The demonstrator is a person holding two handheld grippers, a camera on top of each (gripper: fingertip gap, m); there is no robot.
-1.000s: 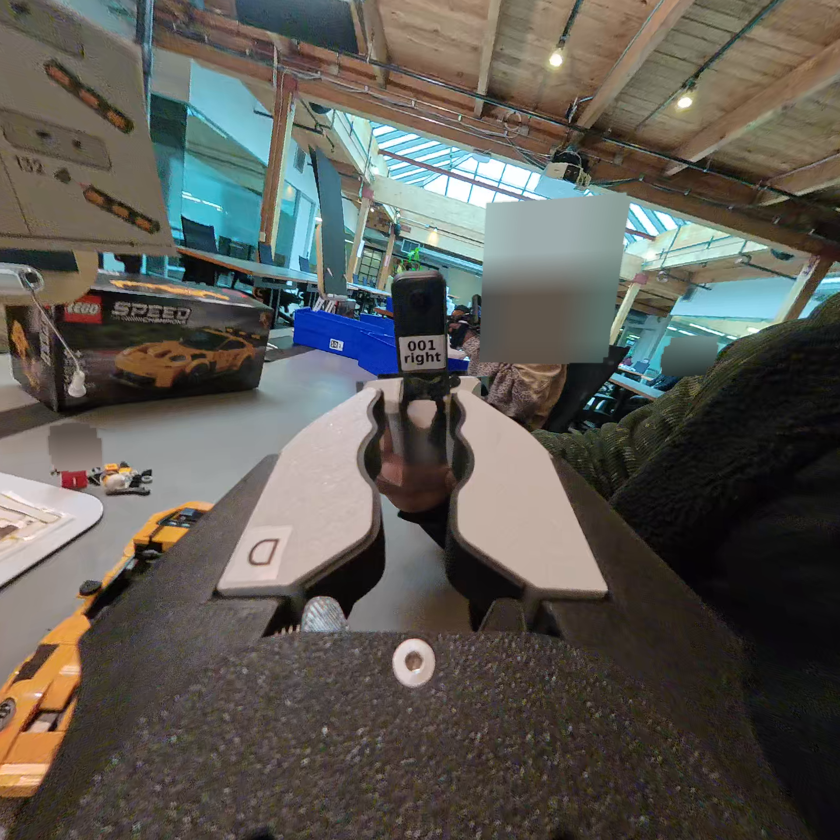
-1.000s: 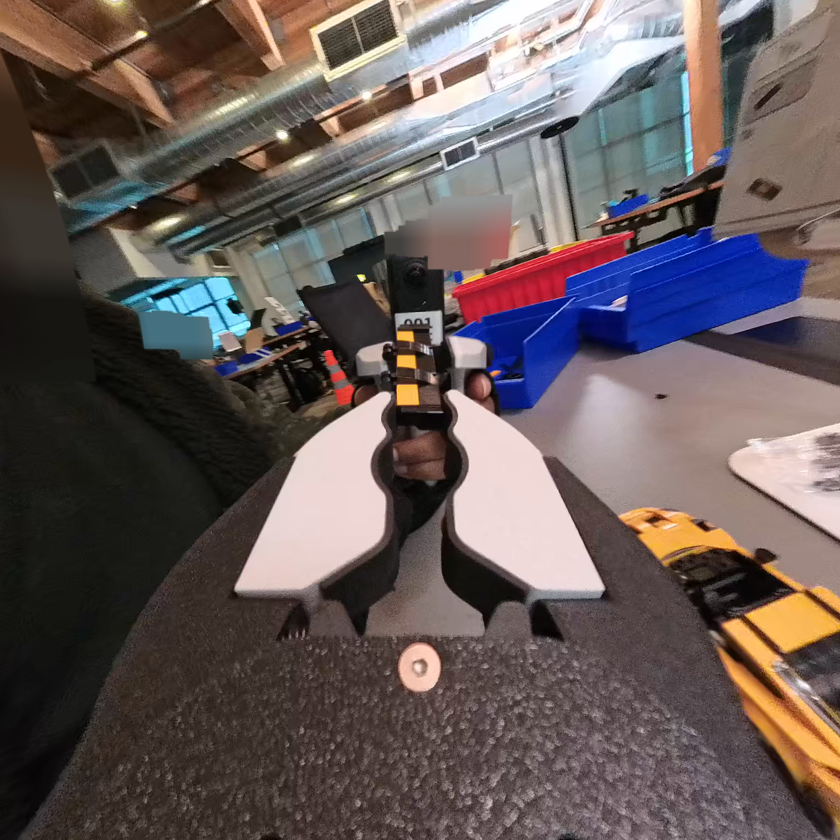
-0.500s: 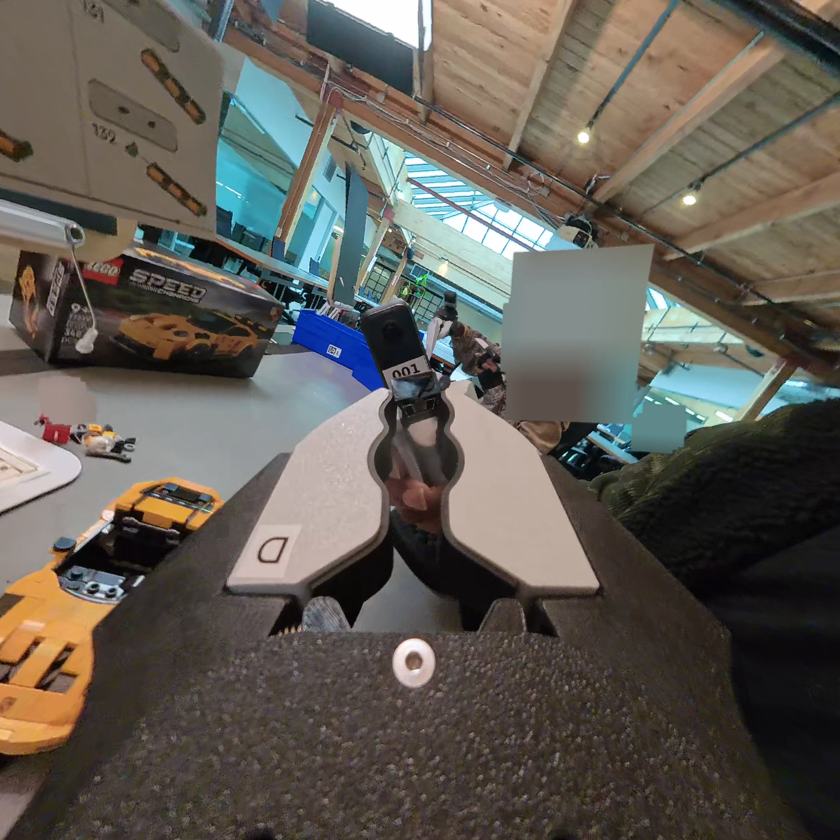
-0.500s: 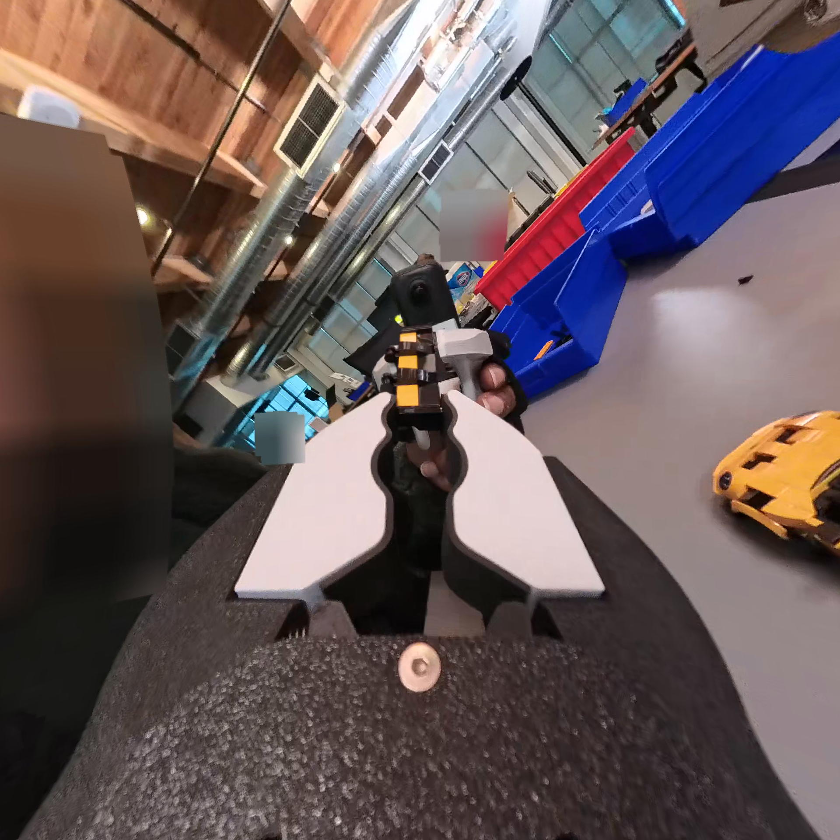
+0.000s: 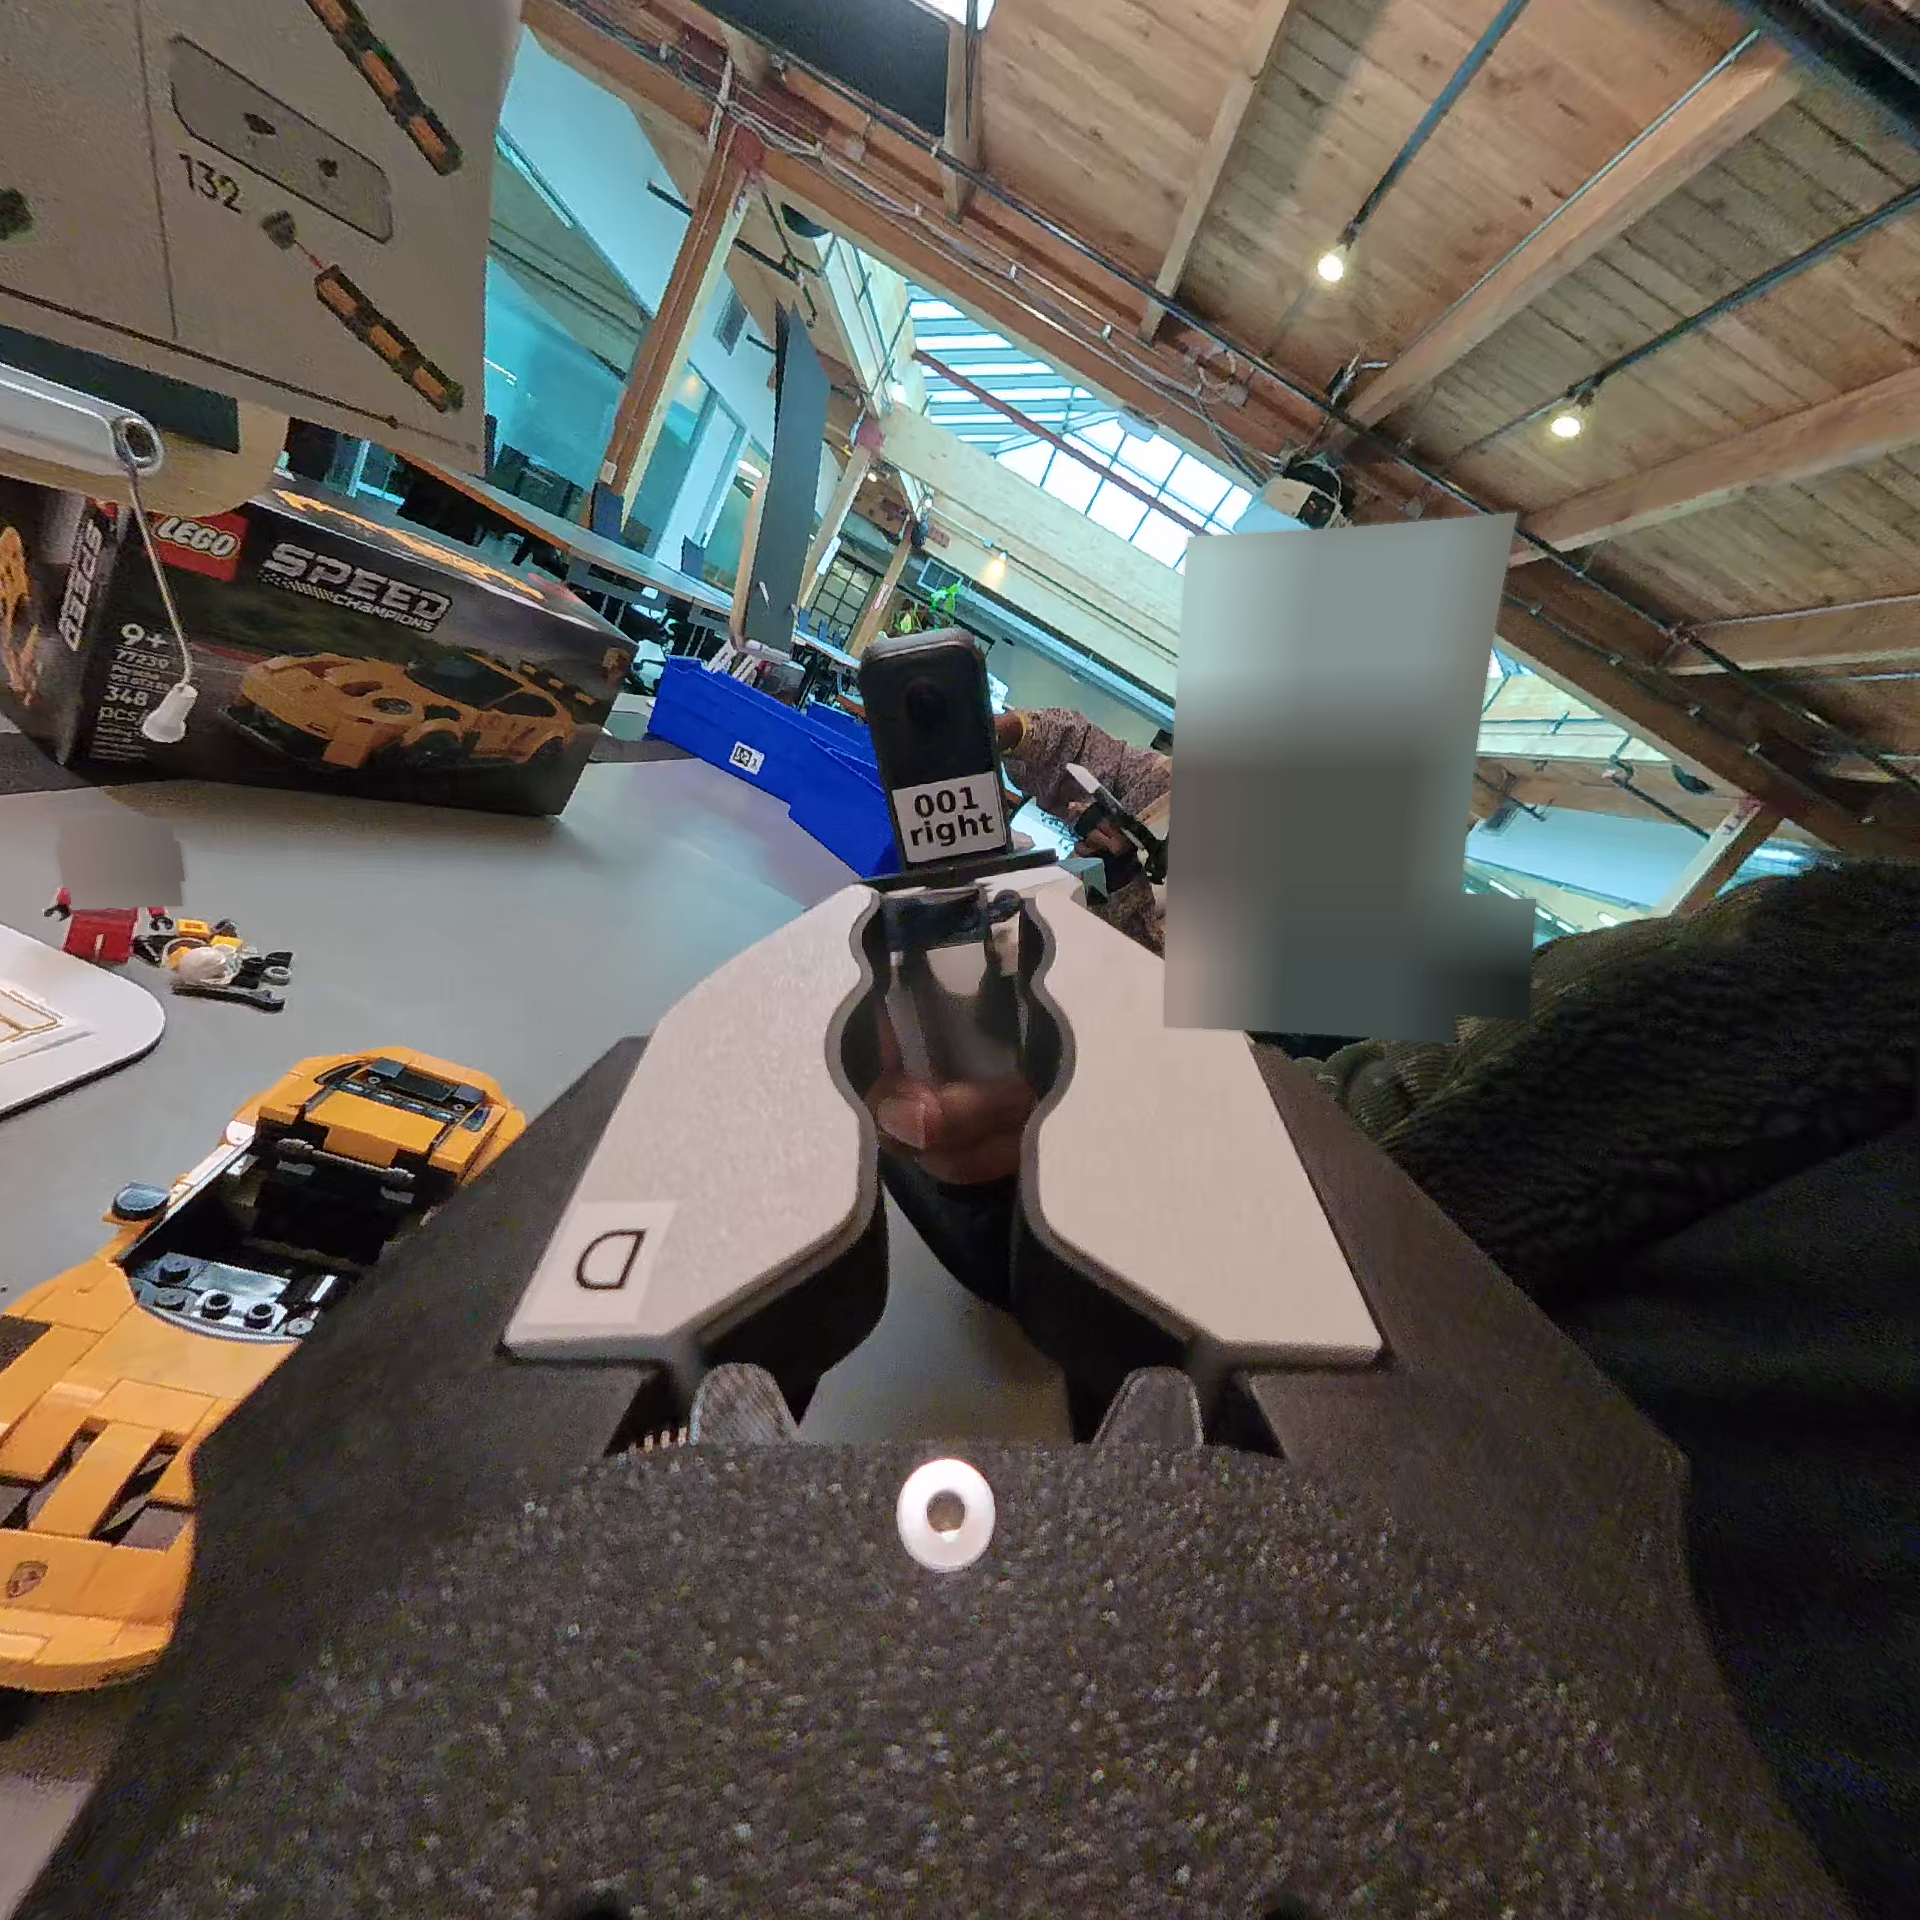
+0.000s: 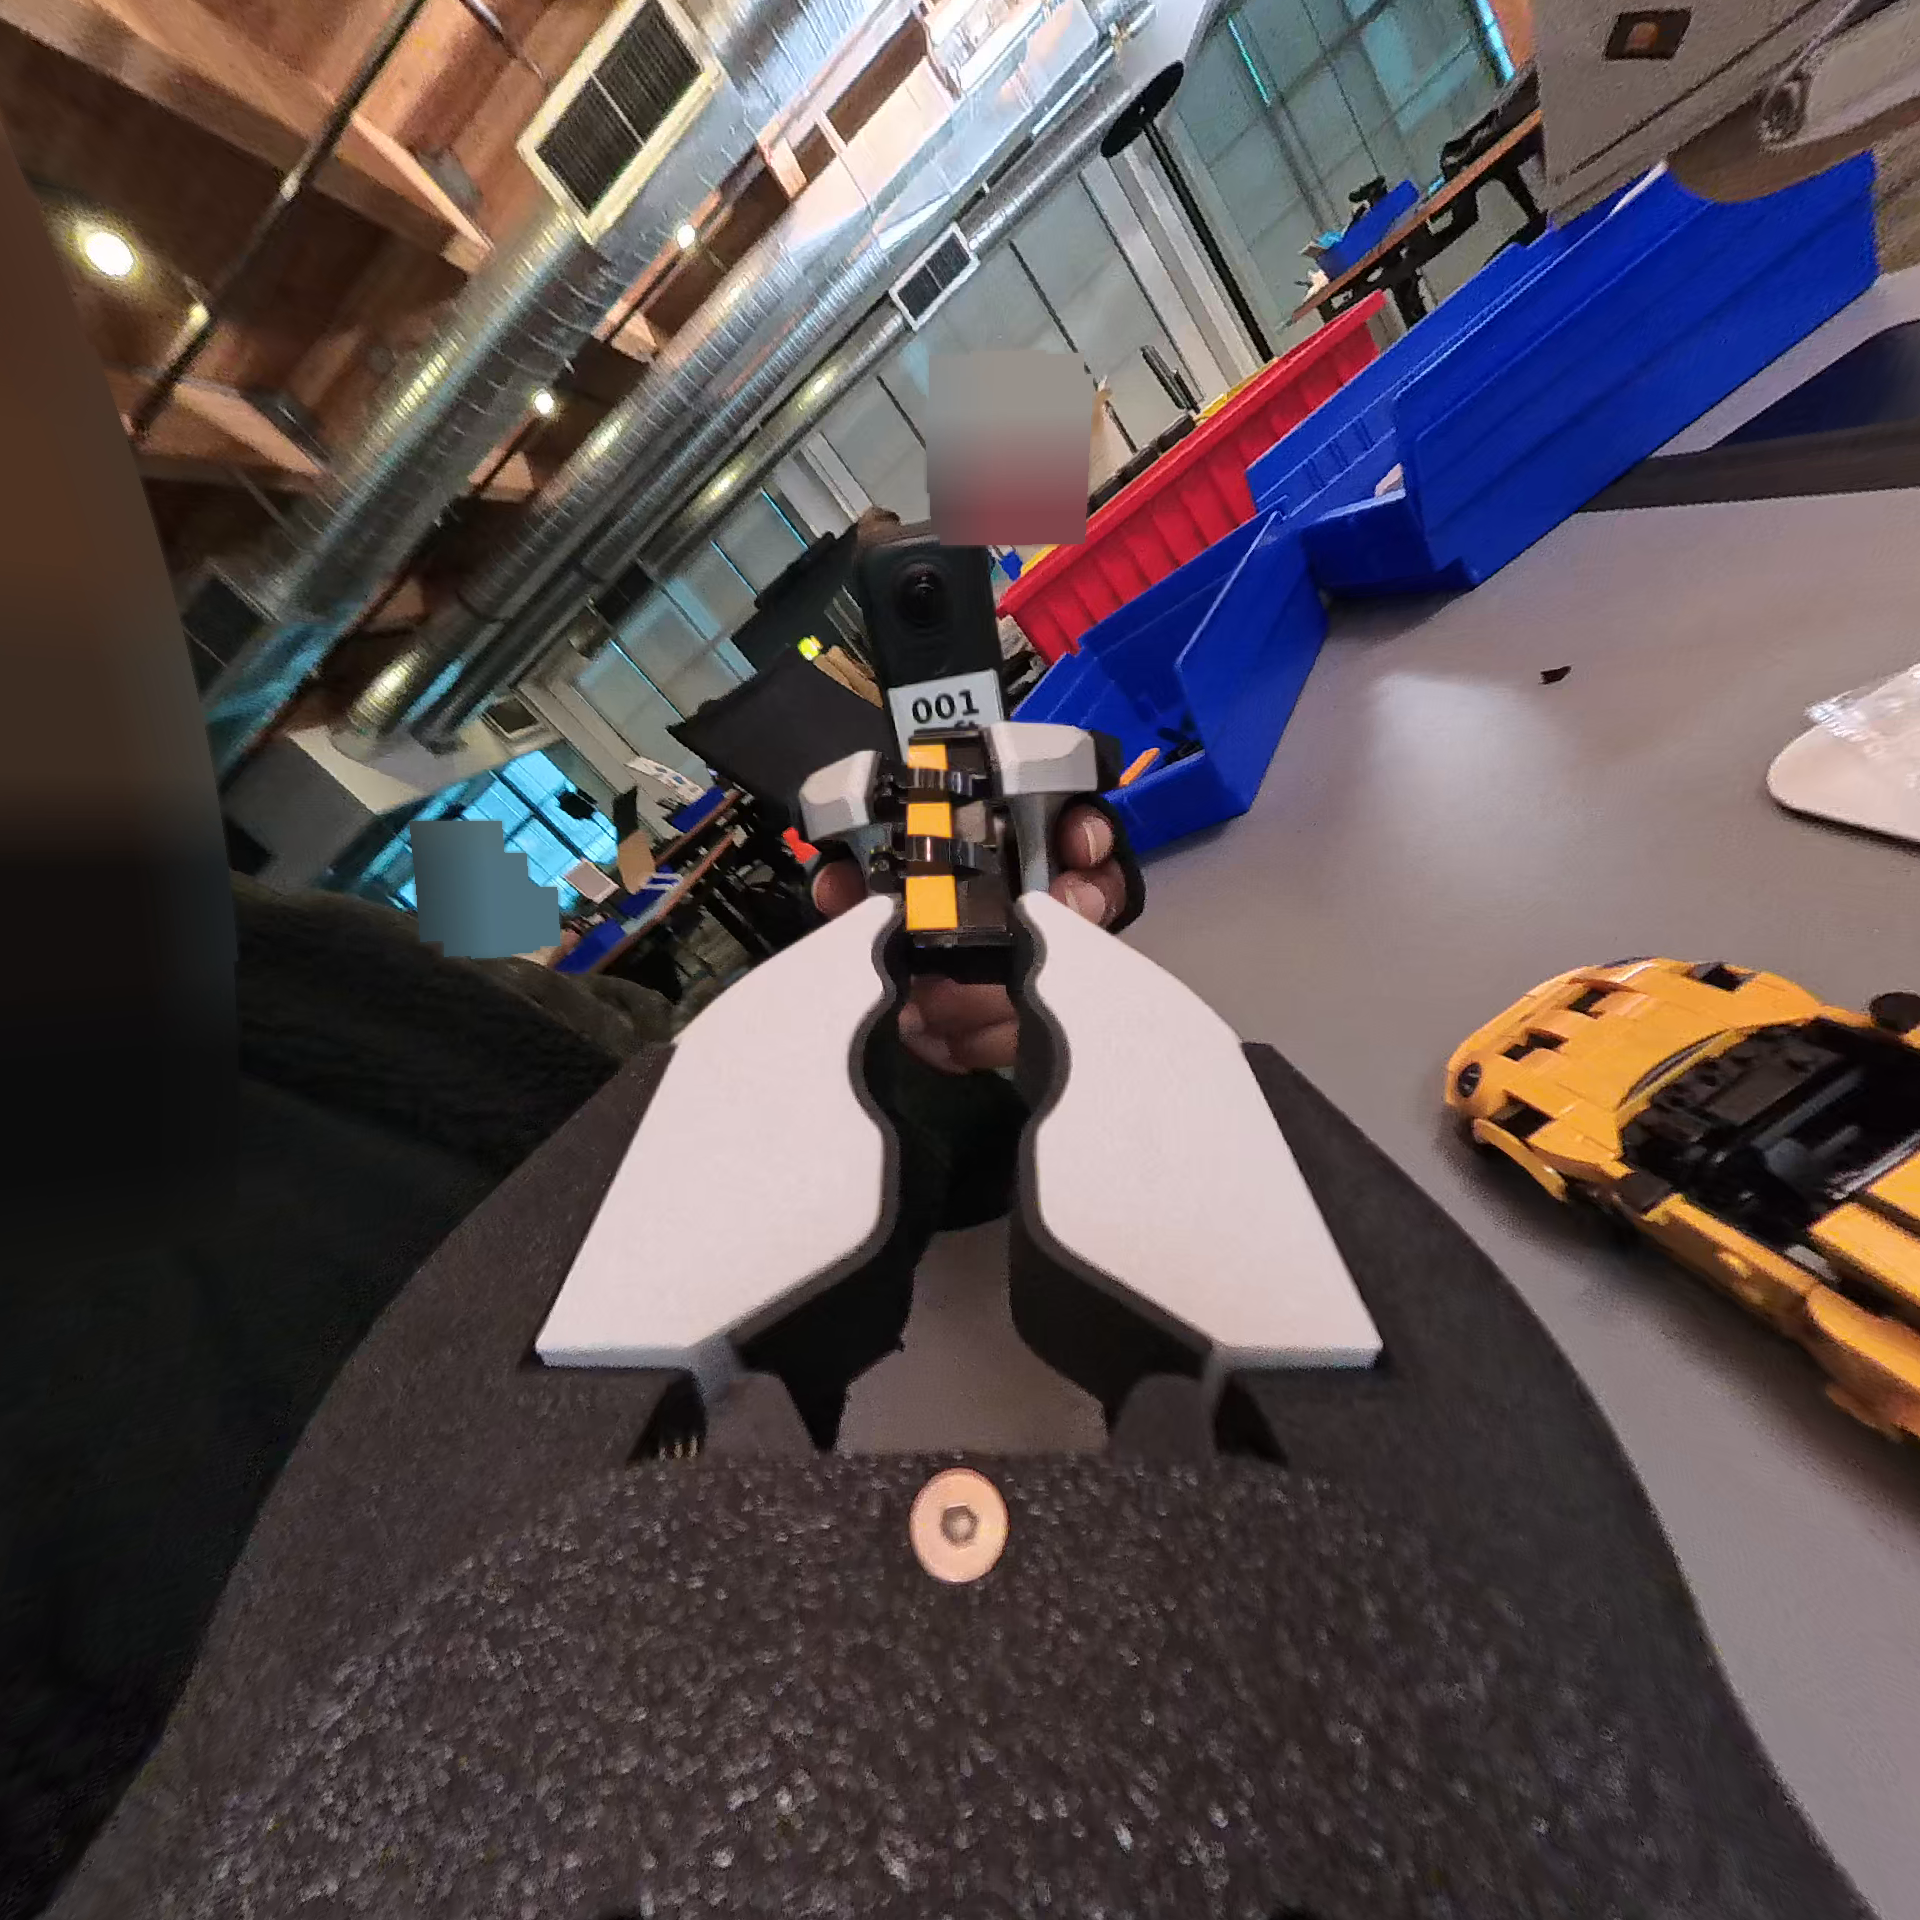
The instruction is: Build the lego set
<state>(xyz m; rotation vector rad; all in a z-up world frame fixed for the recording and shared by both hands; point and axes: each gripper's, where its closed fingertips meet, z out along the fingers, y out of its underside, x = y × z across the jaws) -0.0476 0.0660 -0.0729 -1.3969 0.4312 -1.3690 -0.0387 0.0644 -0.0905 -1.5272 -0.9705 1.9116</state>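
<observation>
1. The yellow lego car point(image 5: 312, 1164) sits on the grey table point(image 6: 1455, 779). Most of it looks built: nose, sides and back are on.
2. The top of the car is open and you can see black bits inside. I think more parts must go there.
3. A small heap of loose pieces point(image 5: 177, 951) lies on the table past the car, and the lego box point(image 5: 343, 665) stands farther back. So there is more to build.
4. The part in hand is a thin black and orange strip point(image 6: 928, 821). It is up in the air, away from the car, not on it yet.
5. The left gripper point(image 5: 951, 909) is almost closed and pinches one end of the strip.
6. The right gripper point(image 6: 951, 940) is almost closed too and pinches the other end. The two grippers face each other, tip to tip.
</observation>
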